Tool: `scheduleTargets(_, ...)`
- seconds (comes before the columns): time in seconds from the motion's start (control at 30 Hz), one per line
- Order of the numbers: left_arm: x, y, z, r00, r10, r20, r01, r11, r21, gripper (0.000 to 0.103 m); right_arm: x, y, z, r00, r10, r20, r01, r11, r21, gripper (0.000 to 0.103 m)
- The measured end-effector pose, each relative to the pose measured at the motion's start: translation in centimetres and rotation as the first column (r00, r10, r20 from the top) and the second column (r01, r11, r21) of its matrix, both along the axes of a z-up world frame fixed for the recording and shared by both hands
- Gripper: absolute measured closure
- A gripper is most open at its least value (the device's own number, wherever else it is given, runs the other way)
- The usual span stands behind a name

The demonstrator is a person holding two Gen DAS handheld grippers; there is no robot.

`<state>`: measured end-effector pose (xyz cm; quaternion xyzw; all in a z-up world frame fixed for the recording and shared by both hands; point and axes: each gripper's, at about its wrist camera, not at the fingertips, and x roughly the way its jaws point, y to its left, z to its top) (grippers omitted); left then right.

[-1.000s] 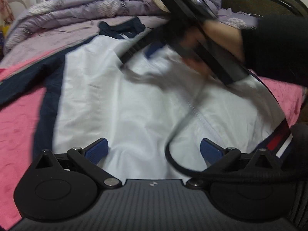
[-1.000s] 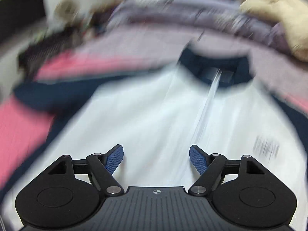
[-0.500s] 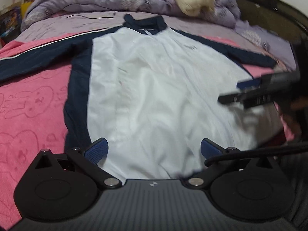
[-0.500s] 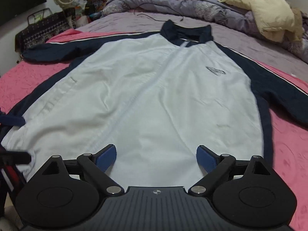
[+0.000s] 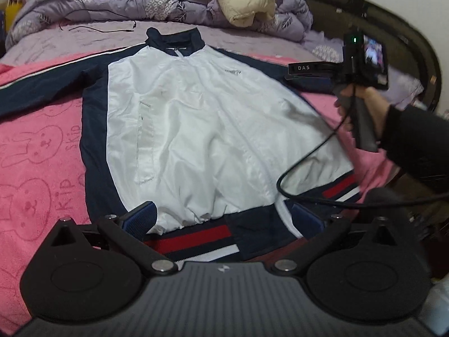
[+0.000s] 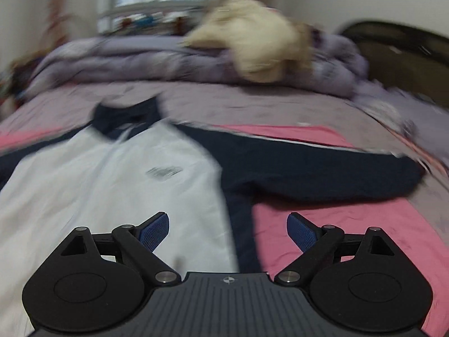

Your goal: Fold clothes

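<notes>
White and navy jacket (image 5: 202,129) spread flat on bed (image 5: 36,151), left hand-held gripper (image 5: 221,216) spread wide over hem, right hand-held gripper (image 6: 228,229) apart, empty, seemingly above blurred sleeve (image 6: 322,174).

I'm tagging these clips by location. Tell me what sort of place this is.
Most likely a bedroom in a home. The jacket lies spread on a bed covered by a pink blanket, a rumpled purple quilt is heaped along the far side, and a dark curved headboard shows at the right.
</notes>
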<state>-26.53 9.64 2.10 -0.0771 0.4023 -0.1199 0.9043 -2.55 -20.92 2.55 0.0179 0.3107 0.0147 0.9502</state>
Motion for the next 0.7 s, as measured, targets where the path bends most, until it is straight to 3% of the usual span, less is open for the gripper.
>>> scheduleTargets(0.07, 0.0, 0.6, 0.7, 0.999, 0.031, 0.029, -0.031, 1.000, 0.004, 0.000, 0.5, -2.7, 0.6, 1.000, -0.008, 0.018, 0.006, 0.992, 0.128, 0.011)
scheduleTargets(0.17, 1.2, 1.3, 1.3, 0.994, 0.096, 0.061, -0.099, 0.994, 0.055, 0.000, -0.3, -5.1, 1.6, 0.993, 0.100, 0.070, -0.113, 0.969, 0.218, 0.011)
scheduleTargets(0.27, 3.6, 1.8, 0.8, 0.983, 0.171, 0.064, -0.177, 0.978, 0.108, 0.000, -2.8, -3.4, 1.3, 0.947, 0.319, 0.034, -0.320, 0.942, 0.102, 0.011)
scheduleTargets(0.4, 6.7, 1.7, -1.8, 0.969, 0.246, -0.002, -0.239, 0.941, 0.240, 0.000, -7.8, 0.0, -1.0, 0.832, 0.549, -0.084, -0.551, 0.834, -0.011, 0.011)
scheduleTargets(0.47, 7.3, 1.8, -3.7, 0.956, 0.285, -0.075, -0.246, 0.912, 0.328, 0.000, -9.8, 0.4, -2.6, 0.793, 0.585, -0.166, -0.601, 0.796, -0.066, 0.010)
scheduleTargets(0.53, 6.0, 2.8, -4.6, 0.950, 0.300, -0.091, -0.267, 0.927, 0.263, 0.000, -11.3, -0.8, -3.6, 0.797, 0.573, -0.188, -0.597, 0.795, -0.106, 0.009)
scheduleTargets(0.6, 4.6, 4.1, -4.8, 0.944, 0.315, -0.102, -0.294, 0.938, 0.184, 0.000, -10.9, -3.0, -3.2, 0.845, 0.483, -0.230, -0.511, 0.856, -0.079, 0.008)
scheduleTargets(0.63, 4.2, 4.3, -4.6, 0.944, 0.315, -0.096, -0.294, 0.938, 0.183, 0.000, -10.4, -4.3, -2.8, 0.868, 0.426, -0.255, -0.453, 0.889, -0.058, 0.010)
scheduleTargets(0.7, 4.0, 4.2, -3.8, 0.944, 0.320, -0.079, -0.299, 0.933, 0.198, 0.000, -10.4, -5.6, -0.7, 0.902, 0.388, -0.190, -0.404, 0.914, -0.051, 0.012)
